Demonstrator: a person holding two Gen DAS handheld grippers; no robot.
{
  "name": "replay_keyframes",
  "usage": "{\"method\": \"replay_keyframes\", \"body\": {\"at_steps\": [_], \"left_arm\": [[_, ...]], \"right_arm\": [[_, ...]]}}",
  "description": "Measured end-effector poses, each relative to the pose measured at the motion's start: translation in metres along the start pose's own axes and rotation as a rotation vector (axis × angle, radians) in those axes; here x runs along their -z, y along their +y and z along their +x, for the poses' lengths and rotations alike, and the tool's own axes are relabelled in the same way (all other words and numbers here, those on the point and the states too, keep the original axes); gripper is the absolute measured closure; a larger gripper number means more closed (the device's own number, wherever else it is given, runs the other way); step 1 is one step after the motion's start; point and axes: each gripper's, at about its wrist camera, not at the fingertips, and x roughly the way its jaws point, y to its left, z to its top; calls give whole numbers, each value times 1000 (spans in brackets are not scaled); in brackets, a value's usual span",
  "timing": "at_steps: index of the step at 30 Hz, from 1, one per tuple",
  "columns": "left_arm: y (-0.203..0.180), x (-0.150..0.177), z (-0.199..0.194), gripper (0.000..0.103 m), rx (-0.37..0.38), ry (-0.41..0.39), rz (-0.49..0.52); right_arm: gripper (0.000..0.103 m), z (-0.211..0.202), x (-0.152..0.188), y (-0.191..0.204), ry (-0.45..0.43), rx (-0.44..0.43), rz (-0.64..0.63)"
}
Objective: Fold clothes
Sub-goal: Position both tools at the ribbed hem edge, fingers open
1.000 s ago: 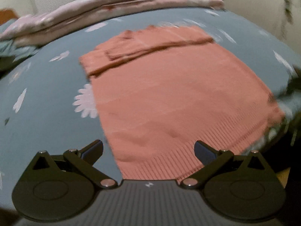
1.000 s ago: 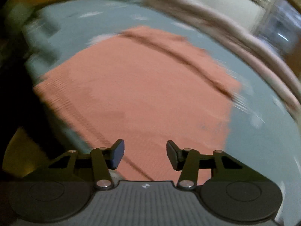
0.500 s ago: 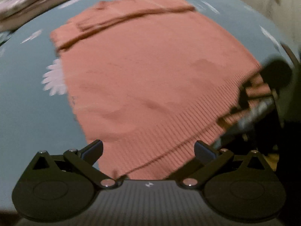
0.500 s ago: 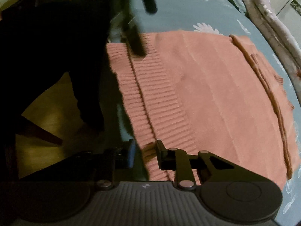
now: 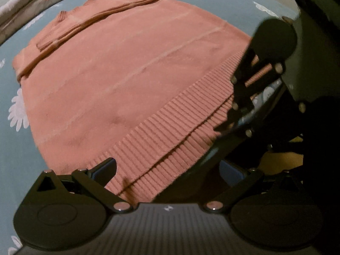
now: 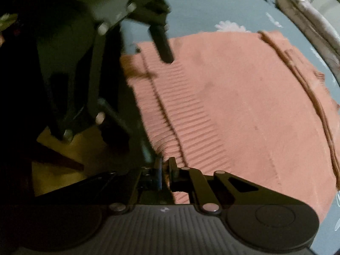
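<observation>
**One corner pinched, the other corner not yet taken**

In the left wrist view, the salmon-pink knitted sweater (image 5: pixel 127 80) lies flat on the grey-blue bed cover with white daisy print (image 5: pixel 14 148), with its ribbed hem (image 5: pixel 170 131) turned toward the bed edge. The left gripper (image 5: pixel 167 170) hangs over the near hem corner with its fingers spread wide. One finger (image 5: pixel 104 170) is above the ribbing; the other one is beyond the hem, over the dark gap past the bed edge. The hem has two layers here. If the fingers close at this depth, I judge they may take only the upper layer, or may slide off the ribbing, because so little cloth is between them. At the far end of the hem the right gripper (image 5: pixel 231 114) is seen, pressed on the ribbing.

In the right wrist view, the right gripper (image 6: pixel 164 170) has its fingers brought narrow together on the hem corner (image 6: pixel 170 148) of the sweater, and pink cloth shows between them. The bite looks thin, right at the edge of the hem. If this hand lifts before the other hand grips, the sweater will probably drag crooked over the bed cover, or the corner may slip out. At the far end of the hem the left gripper (image 6: pixel 163 48) is blurred; one finger points to the ribbing, and I cannot tell if it touches. The folded sleeve (image 6: pixel 308 89) along the far side of the sweater may also open if the pull is sudden.
</observation>
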Motion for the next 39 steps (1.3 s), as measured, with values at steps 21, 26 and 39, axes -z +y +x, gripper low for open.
{"method": "replay_keyframes", "body": {"at_steps": [21,26,39], "left_arm": [[46,20,-27,1,-70,-24,-146],[55,24,-27,1,-80,-29,-176],[43,17,-26,1,-63,-21,-171]], "right_arm": [[66,9,-28,24,-53,74,-142],[95,15,-39,22,-47,72,-132],[90,-7,-28,19,-30,62,44]]}}
